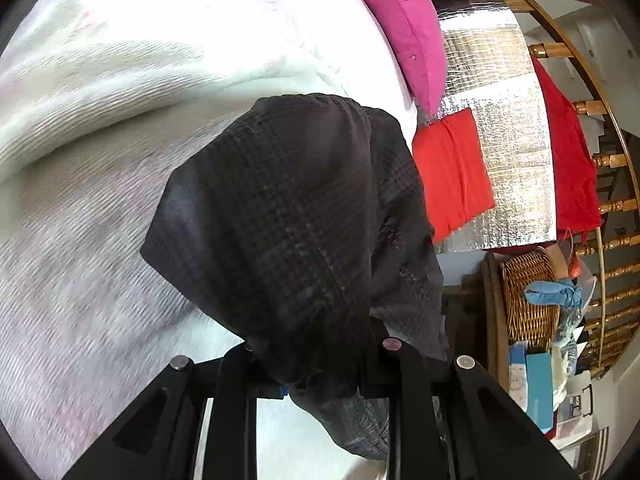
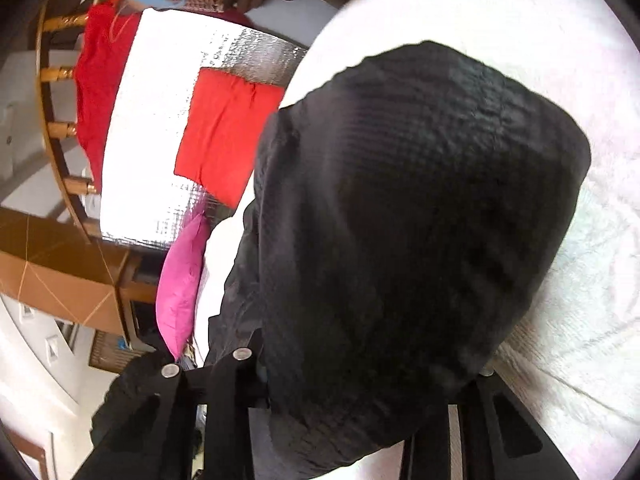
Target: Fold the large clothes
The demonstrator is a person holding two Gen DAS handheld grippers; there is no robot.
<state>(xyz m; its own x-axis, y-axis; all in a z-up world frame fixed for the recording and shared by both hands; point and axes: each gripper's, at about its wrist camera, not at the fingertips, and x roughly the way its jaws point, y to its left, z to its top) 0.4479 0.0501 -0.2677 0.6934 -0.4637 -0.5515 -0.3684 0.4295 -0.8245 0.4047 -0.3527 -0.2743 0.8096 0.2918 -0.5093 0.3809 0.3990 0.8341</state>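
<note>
Bed [image 1: 100, 128] w/ white quilt takes most of both views; that's the work surface. Silver mat [image 1: 508, 128] beside it, at far edge.

Dark garment [image 1: 304, 216], checked weave, is the task item. It's bunched and draped over both tools, hanging above the quilt, not laid flat. Covers the fingertips in both views.

Red cloth [image 1: 452, 172] lies folded into a neat rectangle on the mat, so prob one piece already done. Second red cloth [image 1: 572, 152] hangs over the wood railing [image 1: 612, 240], unfolded, looks like it's still pending. Pink pillow [image 1: 404, 28] at bed edge, wicker basket [image 1: 528, 300] w/ clutter on the floor side: not involved.

Left gripper [image 1: 320, 364]: jaws drawn in, clenched on a gather of the dark garment; fabric runs through between them and down past the frame.
Right gripper [image 2: 360, 364]: same, clamped on the dark garment, tips fully buried under cloth.

Status est: early on this item. Picked up at two pts only, no fold lines visible yet. Left: spread flat on quilt, fold, stack w/ the red one.
</note>
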